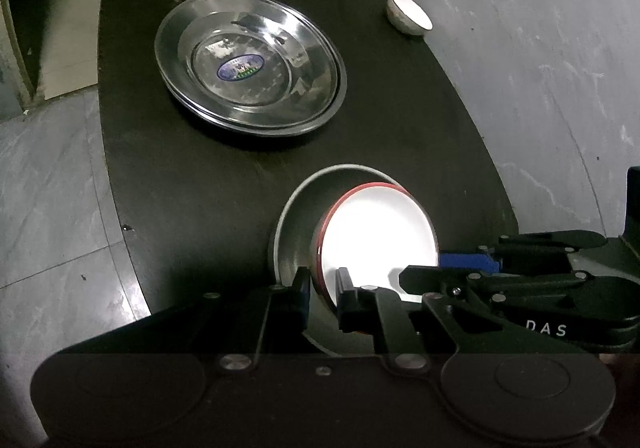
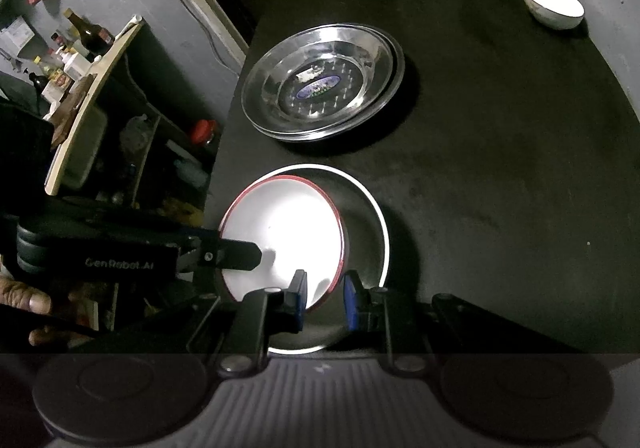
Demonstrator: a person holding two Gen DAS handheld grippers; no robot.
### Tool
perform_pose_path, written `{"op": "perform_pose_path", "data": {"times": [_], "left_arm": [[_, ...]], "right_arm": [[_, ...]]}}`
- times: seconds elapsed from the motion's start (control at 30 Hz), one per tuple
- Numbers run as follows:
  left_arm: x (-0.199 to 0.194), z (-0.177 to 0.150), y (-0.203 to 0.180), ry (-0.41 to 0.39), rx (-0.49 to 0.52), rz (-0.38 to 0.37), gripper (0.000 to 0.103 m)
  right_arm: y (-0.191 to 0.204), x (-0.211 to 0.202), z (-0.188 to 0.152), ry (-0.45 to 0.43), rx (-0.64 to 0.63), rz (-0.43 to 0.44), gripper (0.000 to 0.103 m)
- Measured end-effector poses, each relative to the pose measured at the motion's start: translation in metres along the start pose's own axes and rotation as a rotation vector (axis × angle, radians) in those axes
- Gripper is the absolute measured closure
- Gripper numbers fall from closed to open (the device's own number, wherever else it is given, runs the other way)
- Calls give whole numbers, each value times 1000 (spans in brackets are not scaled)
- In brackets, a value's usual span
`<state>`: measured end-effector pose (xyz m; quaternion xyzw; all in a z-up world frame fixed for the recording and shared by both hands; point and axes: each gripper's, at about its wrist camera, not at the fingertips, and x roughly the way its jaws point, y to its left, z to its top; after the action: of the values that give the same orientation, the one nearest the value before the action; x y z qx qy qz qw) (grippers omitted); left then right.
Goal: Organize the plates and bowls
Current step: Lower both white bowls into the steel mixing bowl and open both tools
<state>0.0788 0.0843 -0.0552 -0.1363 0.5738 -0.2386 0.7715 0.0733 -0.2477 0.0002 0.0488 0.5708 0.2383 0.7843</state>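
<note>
On the black table (image 1: 168,184) lie stacked steel plates (image 1: 248,64); nearer, a grey bowl (image 1: 292,224) holds the tilted red-rimmed bowl (image 1: 380,232), whose rim both the left gripper (image 1: 322,288) and the right gripper (image 2: 324,296) pinch from opposite sides.

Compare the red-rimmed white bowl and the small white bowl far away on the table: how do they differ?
The red-rimmed bowl lies tilted inside a bigger grey bowl; the small white bowl stands upright alone on the black table. The red-rimmed bowl has both tongs at its rim; the small bowl is untouched. Both are white inside.
</note>
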Motion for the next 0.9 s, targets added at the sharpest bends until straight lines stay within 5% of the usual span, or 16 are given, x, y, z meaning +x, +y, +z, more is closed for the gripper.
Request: {"op": "perform_pose_path", "data": {"times": [0.9], "left_arm": [[0, 0, 5, 32, -48, -20, 83]], "right_arm": [[-2, 4, -1, 1, -11, 7, 79]]}}
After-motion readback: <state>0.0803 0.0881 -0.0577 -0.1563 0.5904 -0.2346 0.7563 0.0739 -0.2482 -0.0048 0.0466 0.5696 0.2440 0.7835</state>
